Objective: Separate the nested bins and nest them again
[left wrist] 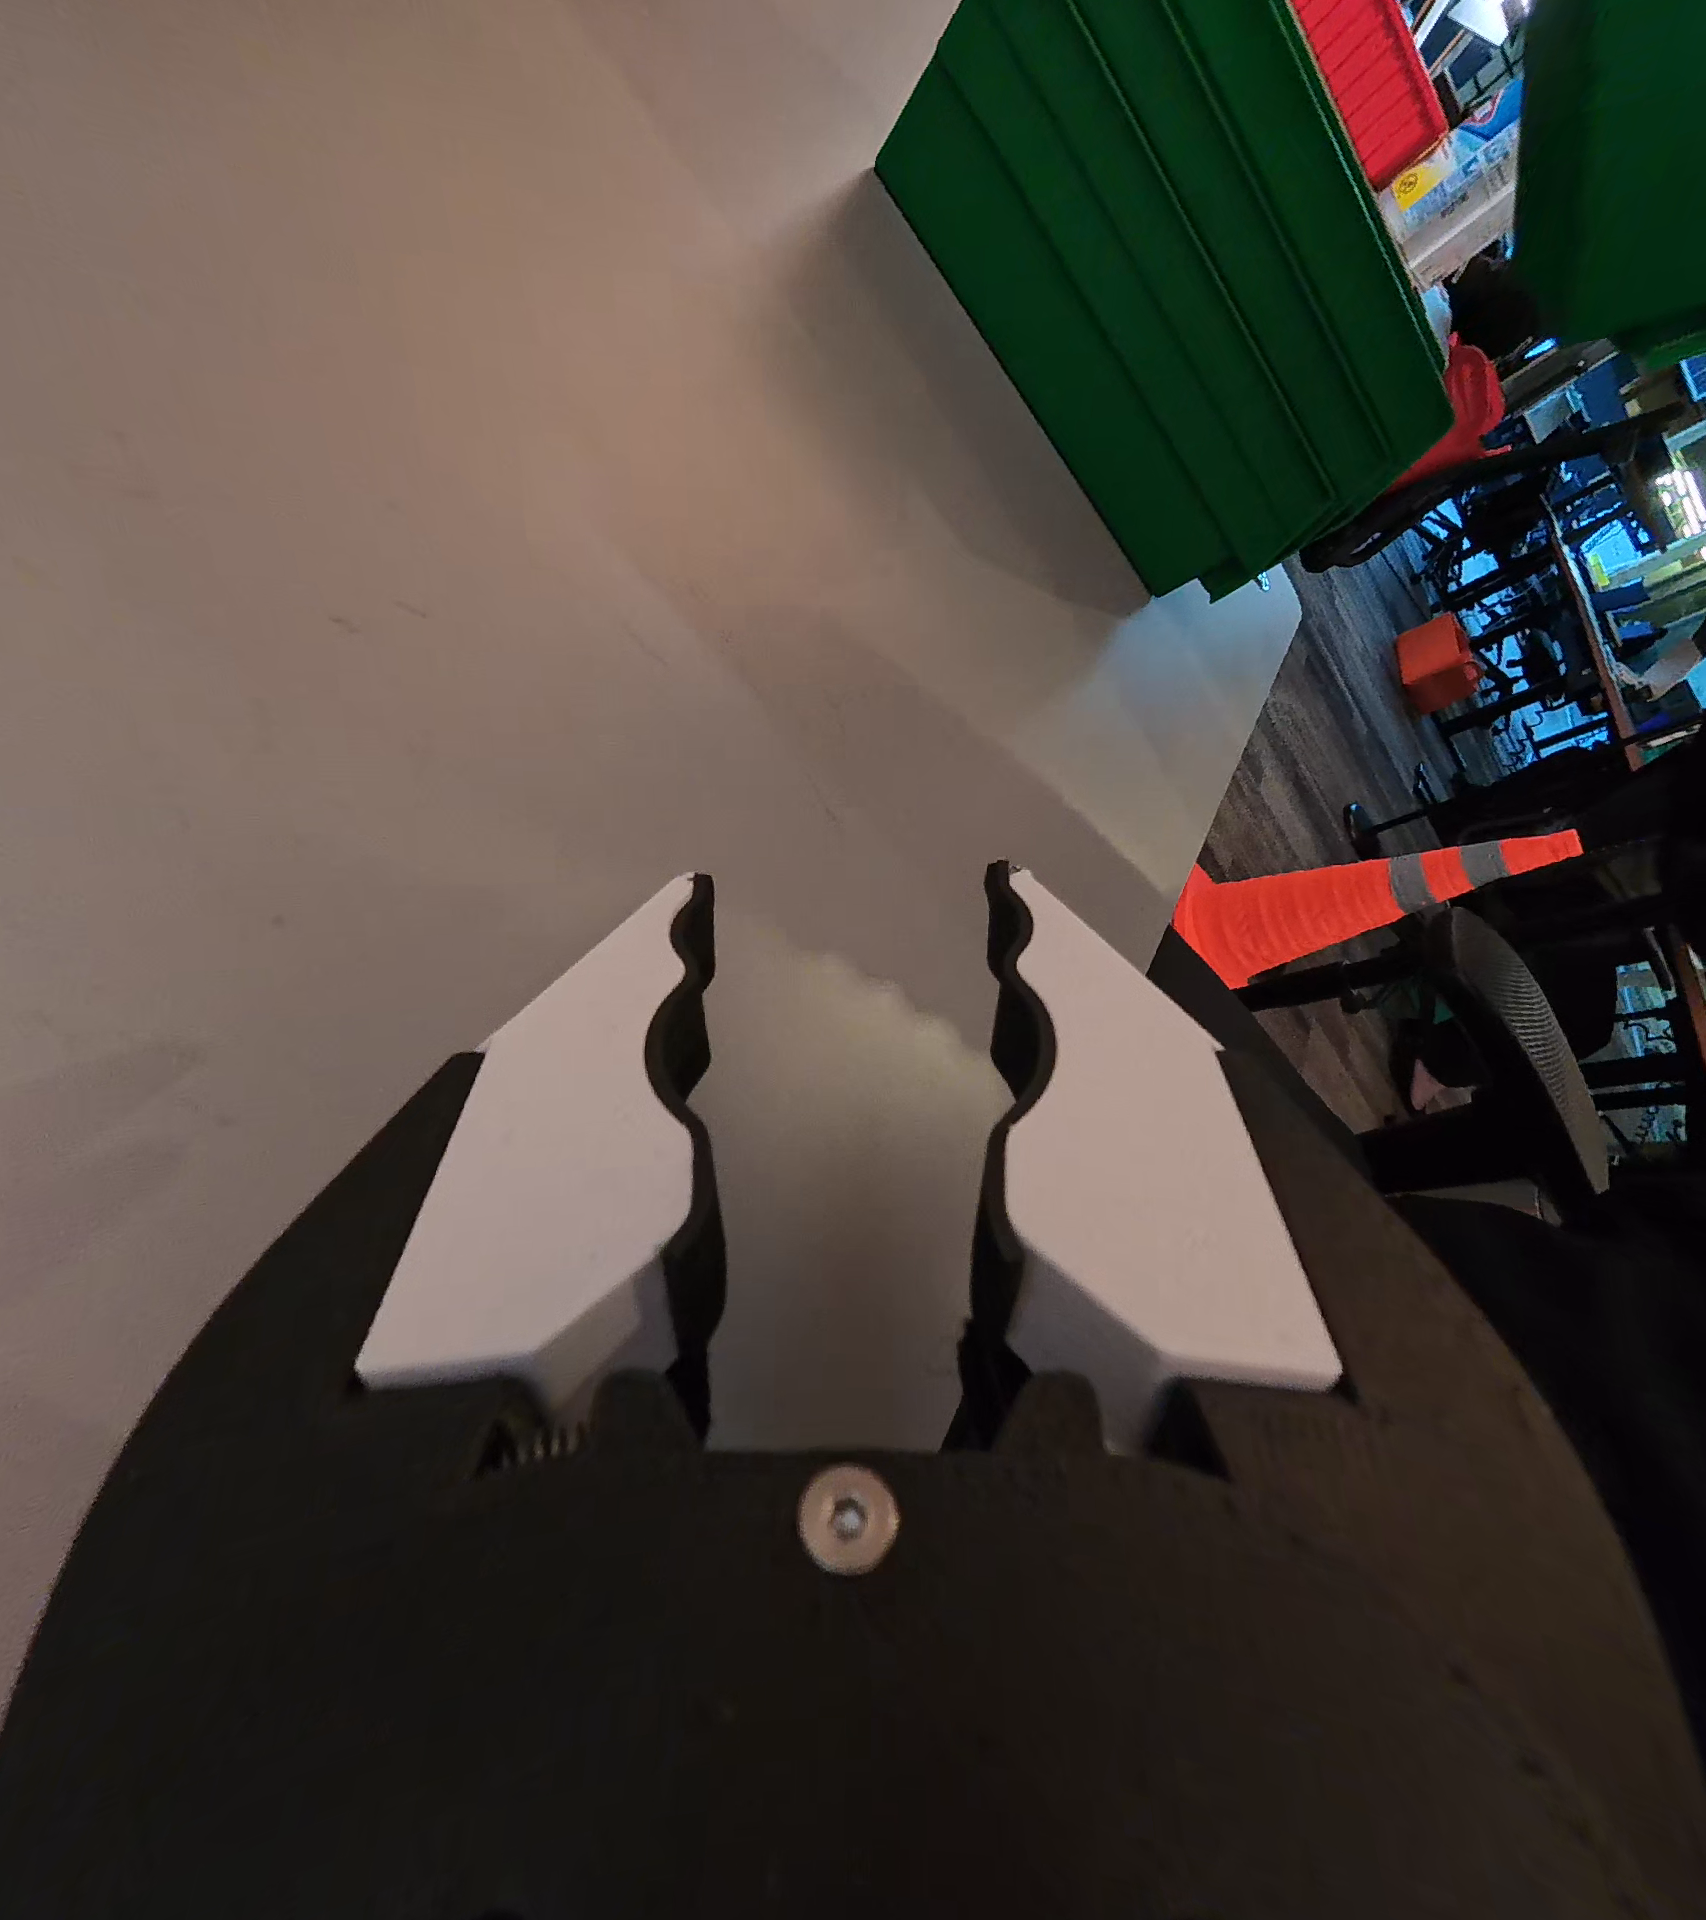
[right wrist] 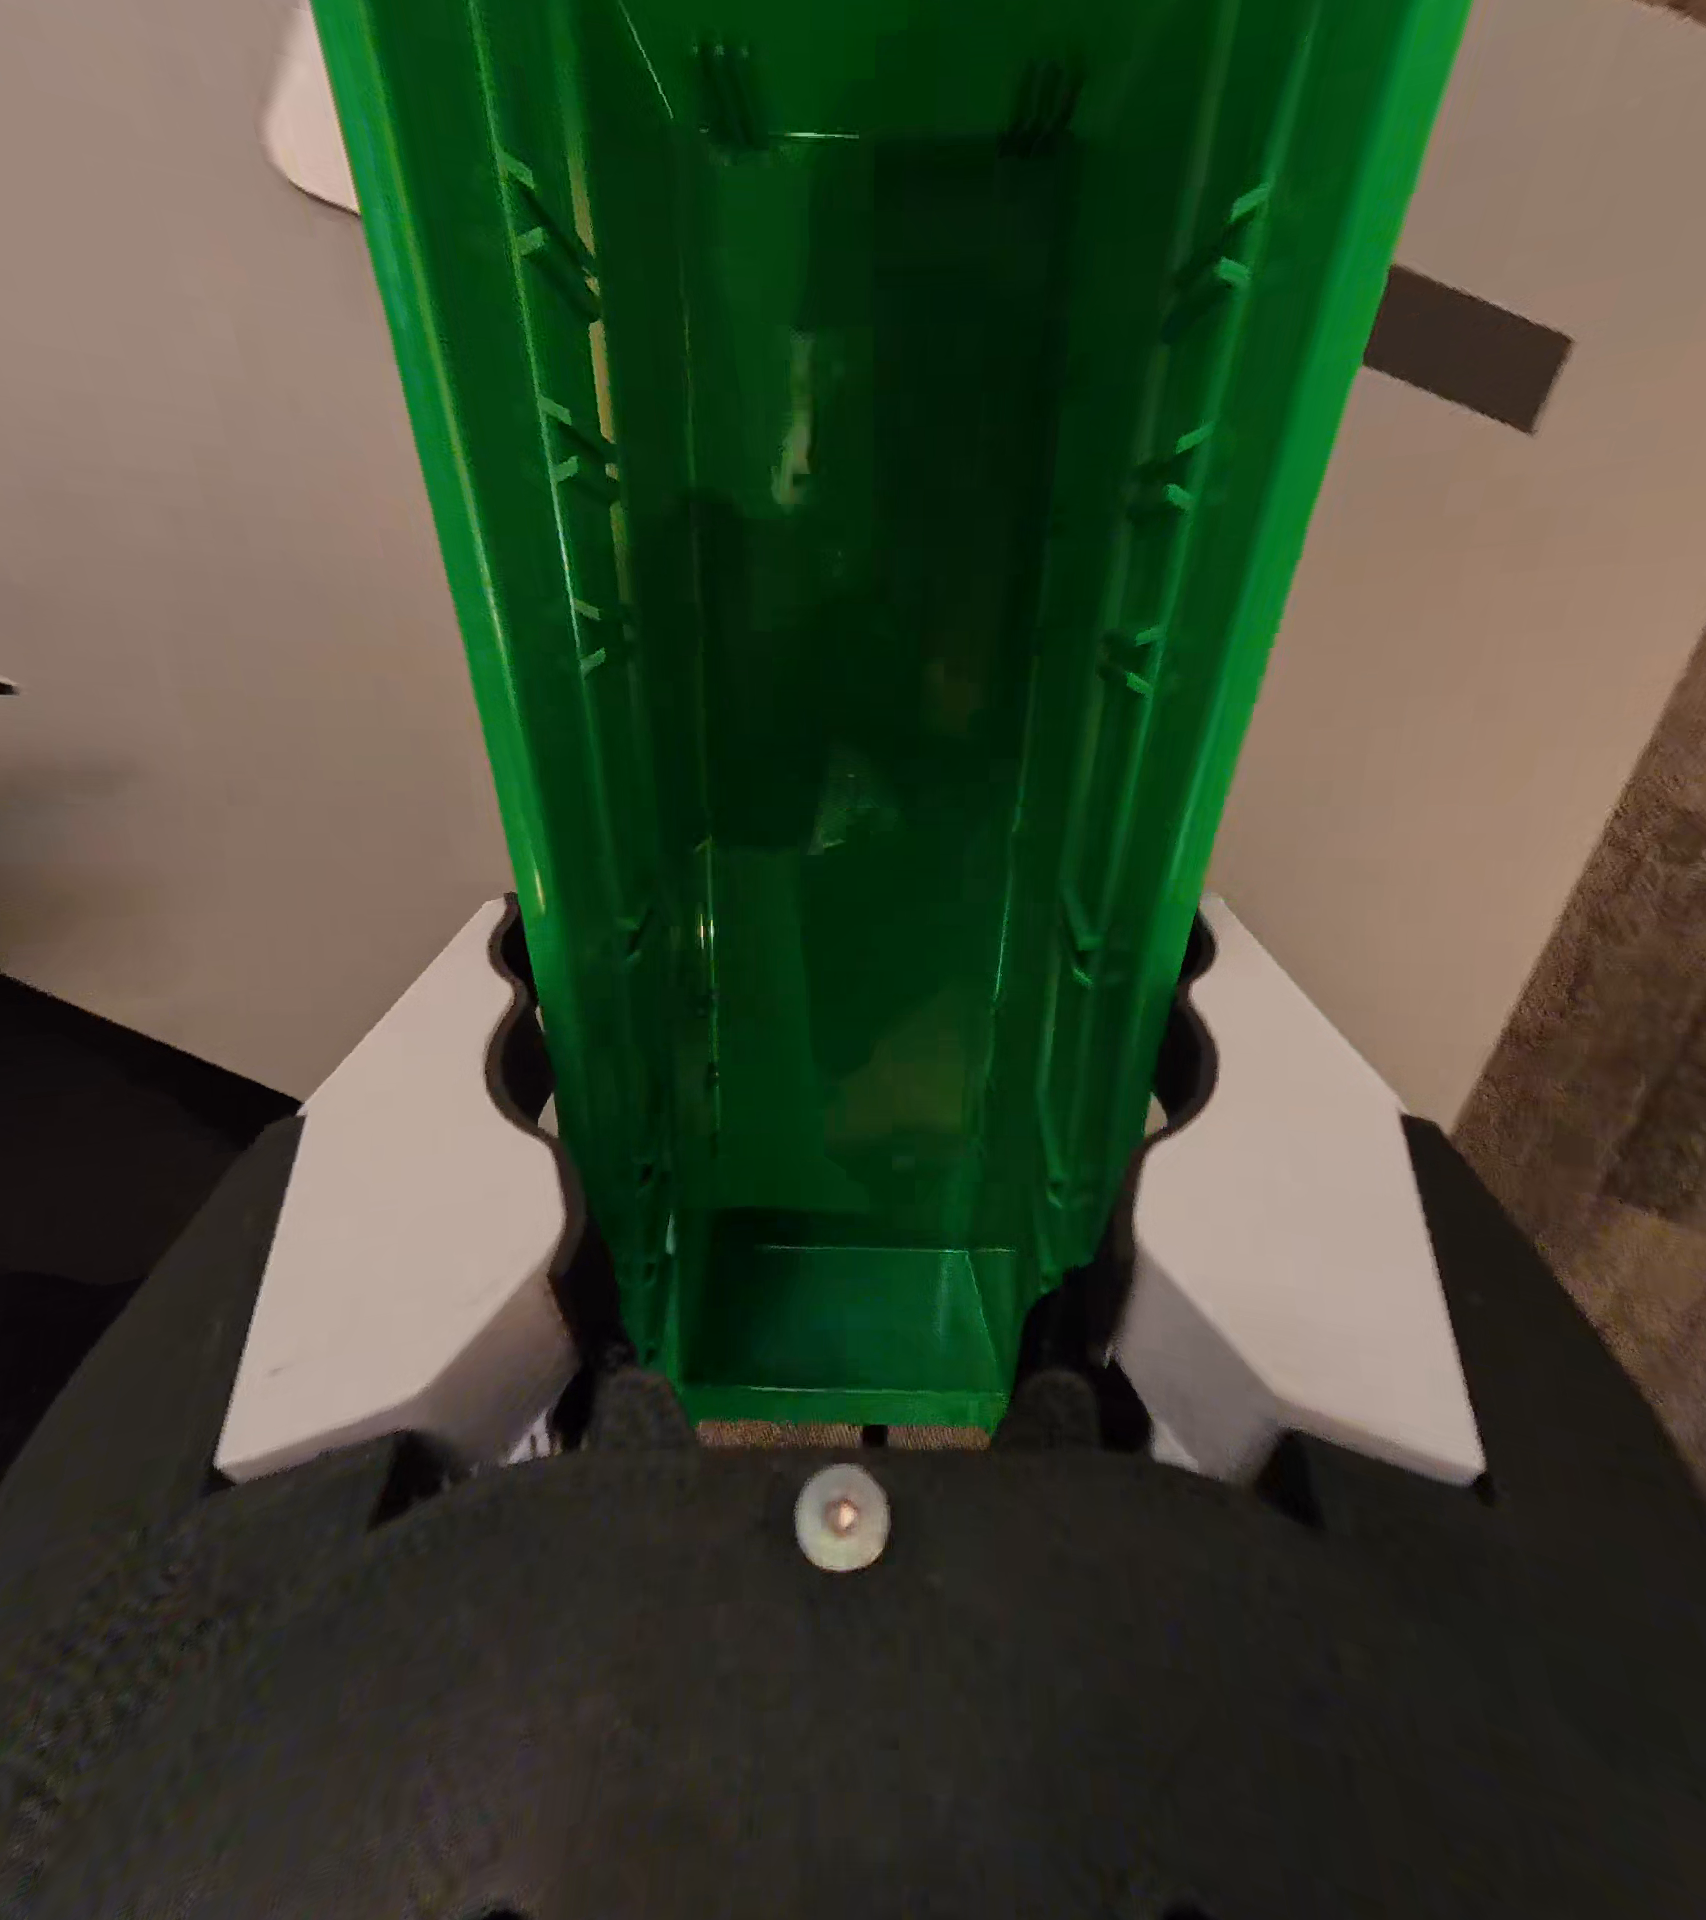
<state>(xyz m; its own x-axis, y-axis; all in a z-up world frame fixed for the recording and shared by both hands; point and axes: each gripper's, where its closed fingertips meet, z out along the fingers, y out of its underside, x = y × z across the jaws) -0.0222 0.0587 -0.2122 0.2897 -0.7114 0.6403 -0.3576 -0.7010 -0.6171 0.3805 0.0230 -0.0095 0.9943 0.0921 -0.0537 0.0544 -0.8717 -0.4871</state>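
Note:
In the left wrist view a green bin [left wrist: 1161, 312] with a stepped side stands on the white table [left wrist: 309, 520] at the upper right; I cannot tell whether others are nested in it. A second green bin [left wrist: 1659, 156] shows at the top right corner, off the table. My left gripper [left wrist: 849, 883] is open and empty over bare table, well short of the bins. In the right wrist view my right gripper [right wrist: 854, 914] is shut on a long green bin [right wrist: 880, 520], one finger on each side wall, and I look into its empty inside.
The table edge runs down the right of both views, with grey floor [right wrist: 1659, 935] beyond. A black tape strip [right wrist: 1462, 358] lies on the table right of the held bin. An orange traffic cone [left wrist: 1348, 904], a chair [left wrist: 1514, 1039] and a red bin [left wrist: 1368, 83] lie past the table.

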